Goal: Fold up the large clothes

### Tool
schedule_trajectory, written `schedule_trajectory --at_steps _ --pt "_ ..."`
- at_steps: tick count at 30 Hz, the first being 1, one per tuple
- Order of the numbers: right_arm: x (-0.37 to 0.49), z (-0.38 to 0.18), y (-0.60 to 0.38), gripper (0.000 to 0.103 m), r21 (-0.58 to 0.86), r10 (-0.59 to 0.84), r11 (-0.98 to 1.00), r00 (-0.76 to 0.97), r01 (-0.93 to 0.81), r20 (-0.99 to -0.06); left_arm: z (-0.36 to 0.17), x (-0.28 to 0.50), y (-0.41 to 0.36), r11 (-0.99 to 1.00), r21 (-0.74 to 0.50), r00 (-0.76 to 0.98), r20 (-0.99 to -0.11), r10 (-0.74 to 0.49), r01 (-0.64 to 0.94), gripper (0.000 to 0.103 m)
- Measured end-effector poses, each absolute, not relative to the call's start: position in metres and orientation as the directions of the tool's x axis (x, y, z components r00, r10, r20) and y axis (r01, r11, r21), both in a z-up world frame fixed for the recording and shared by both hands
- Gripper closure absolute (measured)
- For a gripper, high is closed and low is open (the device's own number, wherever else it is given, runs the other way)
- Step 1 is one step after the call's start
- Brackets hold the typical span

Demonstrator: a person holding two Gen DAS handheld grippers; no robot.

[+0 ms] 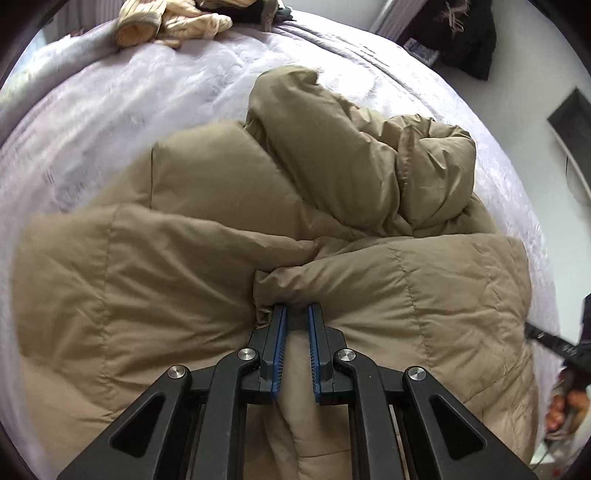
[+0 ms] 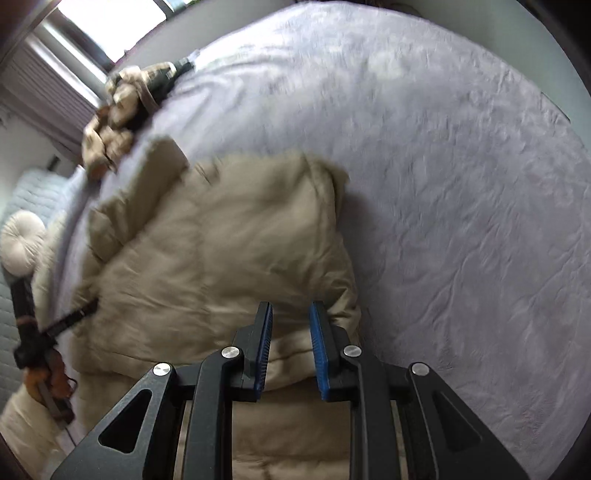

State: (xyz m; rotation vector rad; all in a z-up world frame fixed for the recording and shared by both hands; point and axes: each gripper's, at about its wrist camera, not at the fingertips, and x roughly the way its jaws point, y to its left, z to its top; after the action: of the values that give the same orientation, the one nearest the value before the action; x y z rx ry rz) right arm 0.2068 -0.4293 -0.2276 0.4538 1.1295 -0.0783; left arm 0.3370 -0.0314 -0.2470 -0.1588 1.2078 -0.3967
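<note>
A large tan puffer jacket [image 1: 207, 251] lies on a bed with a lilac cover [image 1: 110, 122]. Its sleeve and hood part [image 1: 369, 158] is bunched up at the far side. My left gripper [image 1: 296, 308] is shut on a thick fold of the jacket's lower edge, which fills the gap between the blue pads. In the right wrist view the jacket [image 2: 221, 258] looks blurred. My right gripper [image 2: 291, 304] holds a fold of the jacket's right edge between its pads. The left gripper [image 2: 79, 314] shows at the left of the right wrist view.
A pile of beige clothes [image 1: 166, 22] lies at the bed's far edge, also seen in the right wrist view [image 2: 118, 114]. A round cream cushion [image 2: 22, 240] sits beside the bed. Bare lilac cover [image 2: 461, 184] spreads to the right of the jacket.
</note>
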Motion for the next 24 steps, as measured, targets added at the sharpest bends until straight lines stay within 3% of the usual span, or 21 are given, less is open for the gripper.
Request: schedule_trajectory --at_steps 8,24 --pt "0.213 -0.255 -0.429 0.087 0.309 0.161 0.902 0.430 0.301 -0.888 -0.246 0.333 -0.036 0.931 -0.284 0.316 -0.883 -0.347 0.228 0.090" --pt "0.183 -0.206 -0.424 0.079 0.340 0.163 0.880 0.461 0.332 -0.872 -0.197 0.300 -0.031 0.974 -0.166 0.319 -0.924 -0.208 0.156 0.090"
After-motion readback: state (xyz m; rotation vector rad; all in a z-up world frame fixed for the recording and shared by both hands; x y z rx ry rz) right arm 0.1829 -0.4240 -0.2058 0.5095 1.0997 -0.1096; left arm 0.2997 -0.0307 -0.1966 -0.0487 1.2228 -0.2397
